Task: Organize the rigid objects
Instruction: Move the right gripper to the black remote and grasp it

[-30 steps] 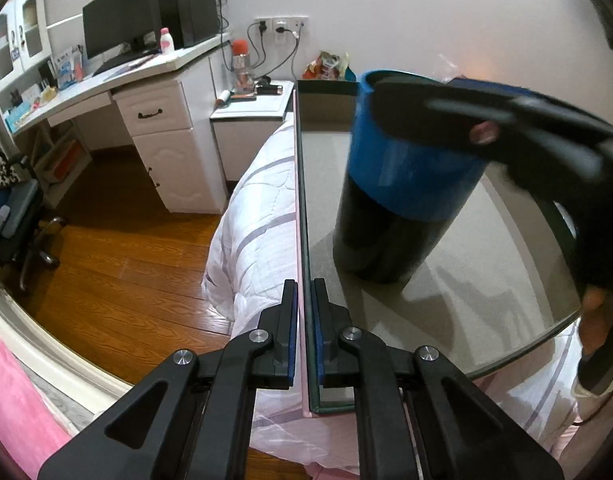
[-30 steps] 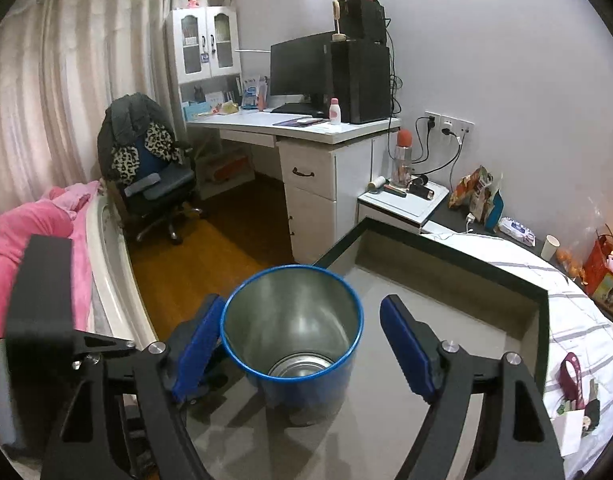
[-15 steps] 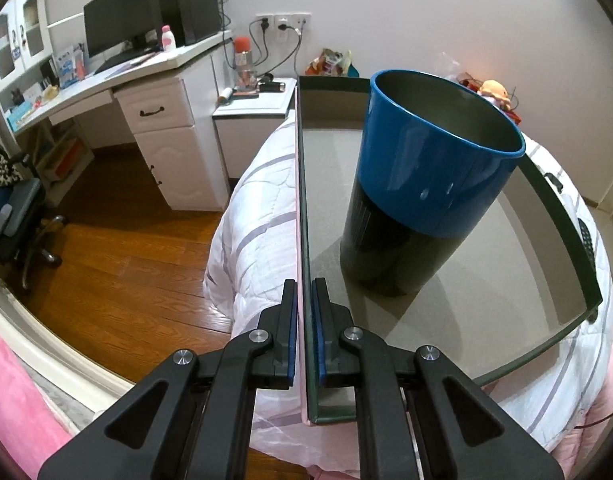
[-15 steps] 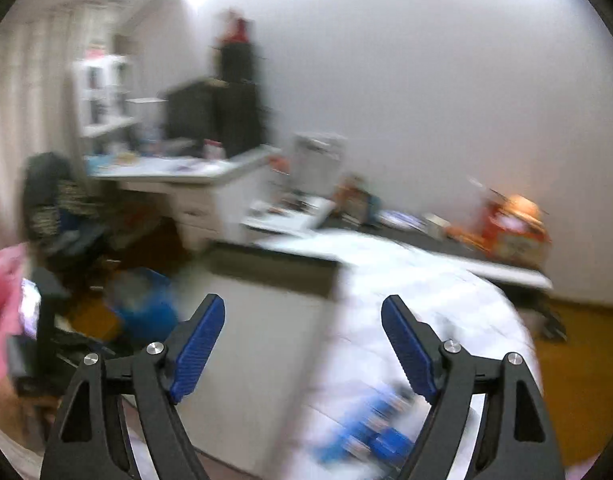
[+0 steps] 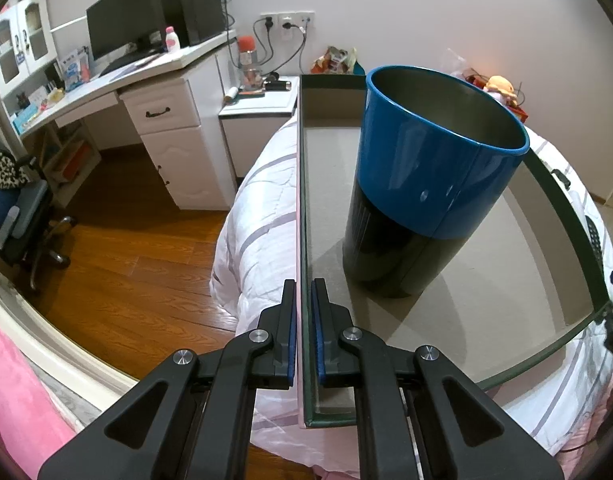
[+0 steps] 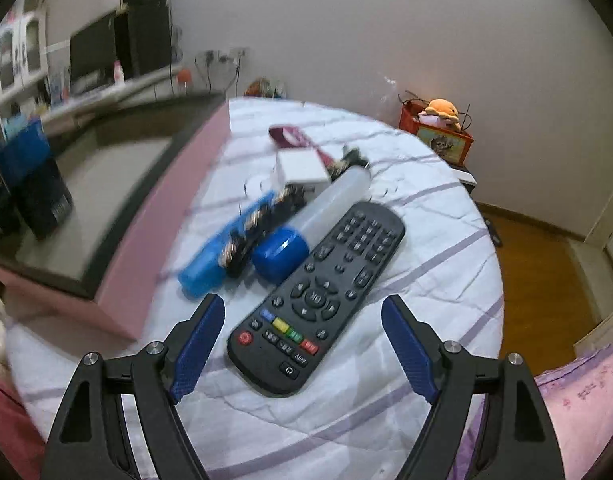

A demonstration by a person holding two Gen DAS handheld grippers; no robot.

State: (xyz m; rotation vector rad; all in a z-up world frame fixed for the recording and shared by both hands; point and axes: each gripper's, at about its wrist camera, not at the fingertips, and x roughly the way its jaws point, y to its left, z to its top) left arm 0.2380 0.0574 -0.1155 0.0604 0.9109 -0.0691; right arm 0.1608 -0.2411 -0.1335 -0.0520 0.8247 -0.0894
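Blue-and-black tin (image 5: 426, 184) now standing upright in pink box (image 5: 302, 216), released. Right gripper (image 6: 304, 344) swung away from it, jaws wide and empty, now poised over black remote (image 6: 318, 296) on white quilt (image 6: 426, 280). Left gripper (image 5: 302, 340) pinched tight on box wall, steadying. Remote likely next.

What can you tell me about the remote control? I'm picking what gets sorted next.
The remote control is a long black plastic handset lying flat and face up on the white striped bedspread. It lies at a slant, with its number keys at the far end. It has a round navigation pad, a row of coloured buttons and a red power key. It lies beside a blue-capped clear tube; contact is unclear. The right tool is open around its near end, not touching.
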